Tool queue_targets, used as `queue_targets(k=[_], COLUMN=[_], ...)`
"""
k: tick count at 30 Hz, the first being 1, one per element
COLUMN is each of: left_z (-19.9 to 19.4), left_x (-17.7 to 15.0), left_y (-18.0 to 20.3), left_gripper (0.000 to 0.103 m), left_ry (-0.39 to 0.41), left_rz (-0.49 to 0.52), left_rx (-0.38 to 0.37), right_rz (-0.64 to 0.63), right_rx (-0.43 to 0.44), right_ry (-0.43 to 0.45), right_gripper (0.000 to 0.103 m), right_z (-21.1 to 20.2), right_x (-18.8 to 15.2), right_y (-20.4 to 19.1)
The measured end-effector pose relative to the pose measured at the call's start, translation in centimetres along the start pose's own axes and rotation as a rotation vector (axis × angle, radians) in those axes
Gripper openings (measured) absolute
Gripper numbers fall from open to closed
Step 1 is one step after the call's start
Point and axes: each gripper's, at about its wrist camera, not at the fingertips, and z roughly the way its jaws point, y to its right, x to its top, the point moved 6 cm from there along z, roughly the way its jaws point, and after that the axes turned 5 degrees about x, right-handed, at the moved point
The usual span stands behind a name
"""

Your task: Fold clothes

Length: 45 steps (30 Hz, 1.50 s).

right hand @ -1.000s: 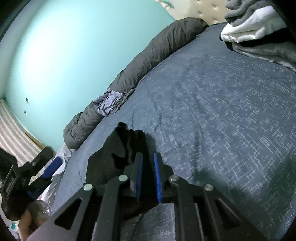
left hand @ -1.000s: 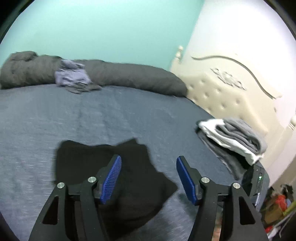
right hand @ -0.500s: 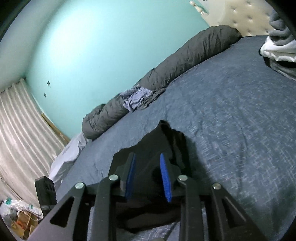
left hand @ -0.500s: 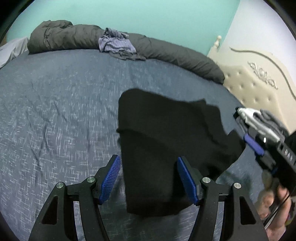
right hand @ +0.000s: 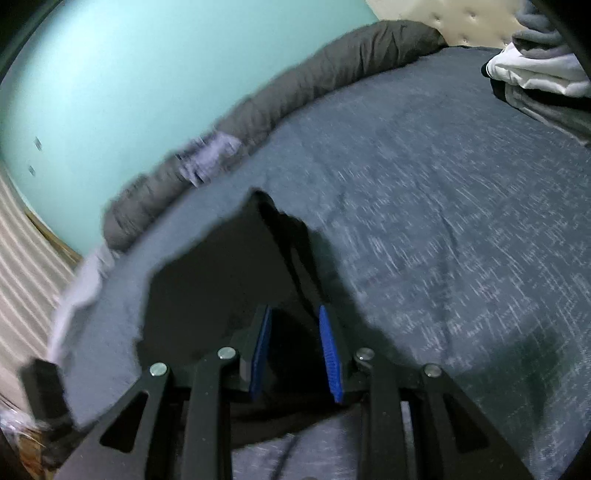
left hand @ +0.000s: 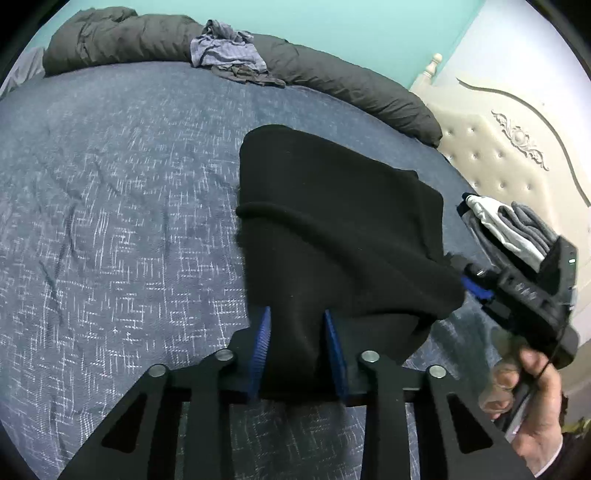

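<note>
Where teal wall [left hand: 332,22] backs bed [left hand: 110,206]

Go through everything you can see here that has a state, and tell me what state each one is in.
black garment: partly folded, lifted off the bed at its near edge.
left gripper: shut on the black garment.
right gripper: shut on the black garment.
stack of clothes: folded, piled near the headboard.
purple-grey clothes: crumpled, unfolded, on the rolled duvet.
grey duvet: rolled up along the far edge.
bed cover: spread flat, slightly creased.
</note>
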Motion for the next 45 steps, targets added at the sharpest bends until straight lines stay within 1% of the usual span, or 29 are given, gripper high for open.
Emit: queue_targets(k=[1, 2, 4, 5, 6, 8, 10, 11, 14, 16, 18, 22, 24, 27, 28, 29, 31, 33, 34, 37, 45], left_z=[0.0, -0.1, -0.2, -0.3, -0.4, -0.5, -0.5, -0.5, -0.8, -1.4, -2.2, -3.1, -3.5, -4.3, -4.6, -4.9, -5.3, -5.7, -5.9, -6.4, -7.5], left_x=[-0.1, -0.2, -0.3, -0.3, -0.4, -0.5, -0.5, -0.3, 0.1, 0.3, 0.5, 0.3, 0.2, -0.2, -0.2, -0.4, -0.7, -0.9, -1.0, -1.1, -1.4], left_y=[-0.1, -0.1, -0.1, 0.0, 0.0, -0.1, -0.3, -0.5, -0.8, -1.1, -1.7, -3.3, -3.9, -4.6, -4.7, -4.8, -5.1, -5.5, -5.8, -6.5, -9.2], left_gripper=[0.027, 0.025, 0.022, 0.021, 0.020, 0.020, 0.021, 0.023, 0.023, 0.023, 0.023, 0.023, 0.023, 0.023, 0.023, 0.023, 0.024, 0.024, 0.024, 0.024, 0.024], left_ry=[-0.003, -0.005, -0.008, -0.008, -0.008, -0.008, -0.008, -0.007, 0.003, 0.022, 0.041, 0.050, 0.052, 0.062, 0.064, 0.066, 0.069, 0.069, 0.070, 0.074, 0.076], left_rz=[-0.006, -0.009, -0.002, 0.002, 0.000, 0.000, 0.000, -0.003, -0.008, -0.005, -0.009, -0.045, -0.062, -0.078, -0.079, -0.079, -0.078, -0.080, -0.081, -0.083, -0.108], left_rx=[-0.002, -0.003, 0.001, 0.003, 0.002, 0.000, -0.005, -0.006, -0.001, 0.019, 0.043, 0.071, 0.073, 0.076, 0.074, 0.076, 0.081, 0.081, 0.083, 0.094, 0.111], right_rz=[0.006, 0.012, 0.026, 0.054, 0.092, 0.177, 0.215, 0.222, 0.219, 0.223, 0.238, 0.267, 0.270, 0.251, 0.245, 0.238, 0.225, 0.236, 0.238, 0.227, 0.229], right_rx=[-0.007, -0.022, -0.072, -0.092, -0.091, -0.052, -0.020, -0.014, -0.020, -0.030, -0.037, -0.007, 0.036, 0.083, 0.099, 0.115, 0.147, 0.174, 0.181, 0.167, 0.159], right_ry=[-0.002, -0.004, -0.007, -0.016, -0.027, -0.024, 0.008, 0.026, 0.083, 0.116, 0.128, 0.062, 0.005, -0.081, -0.109, -0.138, -0.195, -0.240, -0.251, -0.267, -0.248], right_gripper=[0.019, 0.009, 0.002, 0.002, 0.002, 0.002, 0.004, 0.005, 0.005, 0.005, 0.005, 0.008, 0.009, 0.014, 0.020, 0.029, 0.038, 0.038, 0.038, 0.039, 0.039], right_z=[0.1, 0.2, 0.3, 0.5, 0.6, 0.5, -0.2, -0.6, -1.8, -2.8, -3.6, -4.1, -3.5, -2.0, -1.5, -1.0, 0.0, 1.0, 1.3, 2.5, 4.3], right_x=[-0.2, -0.3, -0.4, -0.5, -0.7, -0.8, -0.5, -0.4, 0.1, 0.1, -0.3, -2.7, -4.3, -6.2, -6.9, -7.5, -8.8, -9.9, -10.2, -10.7, -10.7], right_y=[0.2, 0.5, 1.5, 2.4, 3.2, 4.3, 4.5, 4.4, 4.1, 4.0, 3.9, 2.8, 1.4, -0.8, -1.5, -2.2, -3.6, -4.5, -4.7, -5.3, -6.0])
